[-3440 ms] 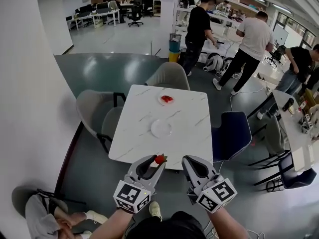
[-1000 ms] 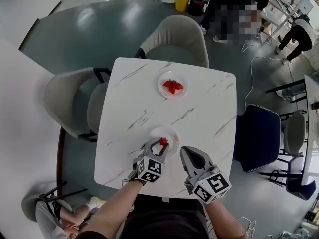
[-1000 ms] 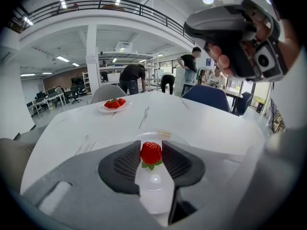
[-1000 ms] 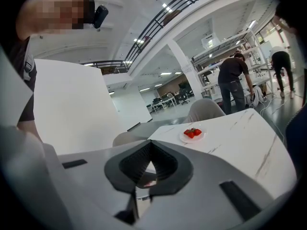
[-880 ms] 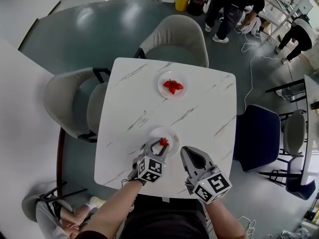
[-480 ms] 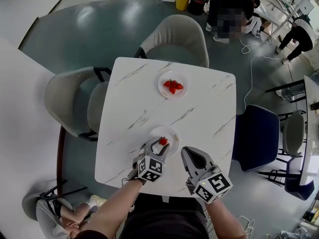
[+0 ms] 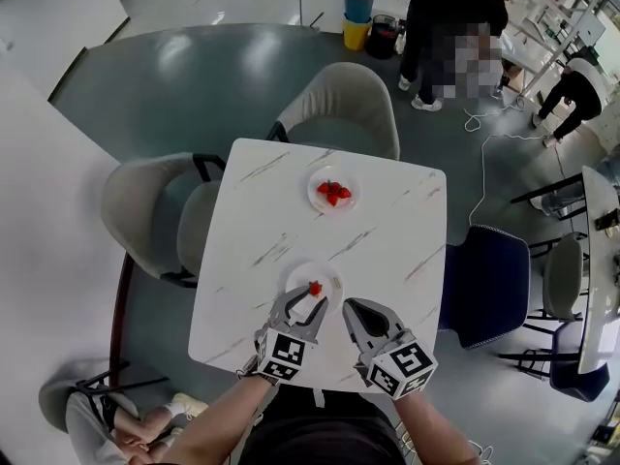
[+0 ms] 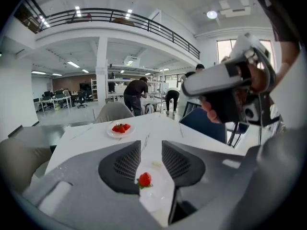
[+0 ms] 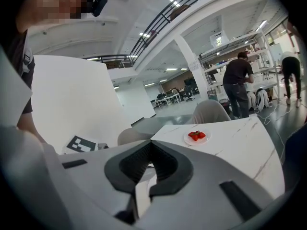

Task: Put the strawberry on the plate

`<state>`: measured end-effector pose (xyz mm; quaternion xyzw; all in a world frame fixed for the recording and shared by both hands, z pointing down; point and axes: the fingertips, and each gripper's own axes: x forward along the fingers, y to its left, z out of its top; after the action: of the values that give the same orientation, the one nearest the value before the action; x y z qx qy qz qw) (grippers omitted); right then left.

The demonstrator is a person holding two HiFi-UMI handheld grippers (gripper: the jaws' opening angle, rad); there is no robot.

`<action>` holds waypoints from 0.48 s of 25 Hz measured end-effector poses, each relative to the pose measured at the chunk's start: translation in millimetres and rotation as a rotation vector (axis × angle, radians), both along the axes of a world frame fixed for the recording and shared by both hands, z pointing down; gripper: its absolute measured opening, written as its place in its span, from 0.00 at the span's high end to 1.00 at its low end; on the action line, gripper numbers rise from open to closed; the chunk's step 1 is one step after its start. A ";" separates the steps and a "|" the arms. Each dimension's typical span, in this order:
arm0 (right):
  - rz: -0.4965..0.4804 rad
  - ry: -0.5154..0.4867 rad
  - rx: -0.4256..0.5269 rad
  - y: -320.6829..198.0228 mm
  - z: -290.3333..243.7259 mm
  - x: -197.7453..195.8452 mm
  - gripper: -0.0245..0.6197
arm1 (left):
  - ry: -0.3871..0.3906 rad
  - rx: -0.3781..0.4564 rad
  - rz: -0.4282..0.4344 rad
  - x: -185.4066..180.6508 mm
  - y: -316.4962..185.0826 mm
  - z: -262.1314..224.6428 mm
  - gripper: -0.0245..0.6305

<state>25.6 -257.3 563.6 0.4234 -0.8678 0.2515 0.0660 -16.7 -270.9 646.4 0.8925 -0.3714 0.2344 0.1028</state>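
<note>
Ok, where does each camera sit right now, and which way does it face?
Head view: on the person's head, steeply down onto the table; left gripper, right gripper and forearms show.
Left gripper view: on the left gripper, along its open jaws across the table; strawberry on the near plate below them; right gripper and hand at right.
Right gripper view: on the right gripper, along its shut jaws; the person's shirt at left.
Shared: all three show the far plate of strawberries.
</note>
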 end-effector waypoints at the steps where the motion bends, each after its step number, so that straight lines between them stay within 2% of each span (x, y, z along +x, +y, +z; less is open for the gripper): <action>1: -0.006 0.004 0.009 -0.1 -5.3 0.0 0.96 | 0.025 0.002 -0.011 0.6 1.1 -11.6 0.74; 8: -0.068 0.013 0.071 7.1 -47.2 -2.5 0.96 | 0.158 0.003 -0.078 3.3 18.8 -81.5 0.75; 12: -0.105 0.004 0.110 15.5 -75.1 -7.3 0.96 | 0.220 0.035 -0.114 1.4 30.9 -124.7 0.77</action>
<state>18.3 -241.8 488.5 0.3806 -0.9013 0.1988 0.0574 -15.2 -239.9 521.7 0.8920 -0.4120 0.1222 0.1404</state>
